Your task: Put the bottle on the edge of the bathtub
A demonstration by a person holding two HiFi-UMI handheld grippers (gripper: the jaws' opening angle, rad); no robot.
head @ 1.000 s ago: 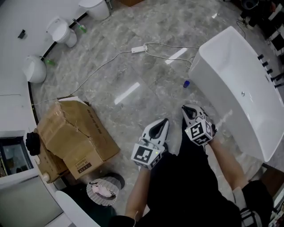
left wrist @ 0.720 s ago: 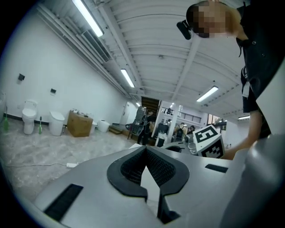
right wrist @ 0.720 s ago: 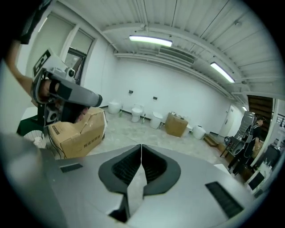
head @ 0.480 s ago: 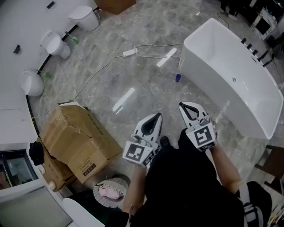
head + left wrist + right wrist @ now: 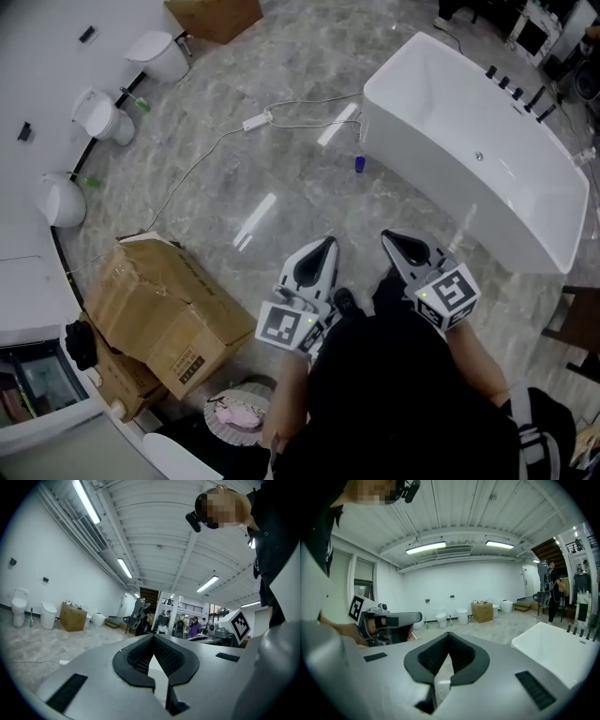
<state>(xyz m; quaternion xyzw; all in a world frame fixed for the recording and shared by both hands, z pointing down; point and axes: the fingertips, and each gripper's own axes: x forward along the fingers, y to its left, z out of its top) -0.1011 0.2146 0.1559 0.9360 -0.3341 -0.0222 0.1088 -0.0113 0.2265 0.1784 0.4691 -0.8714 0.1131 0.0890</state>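
Bottle on open floor, just beside tub wall. Left gripper and right gripper: jaws together, empty.

The bottle on the floor beside the bathtub shows only as a tiny blue speck

The room is lit brightly by ceiling lights; glare is thrown on the floor; gripper views are bent at the edges.
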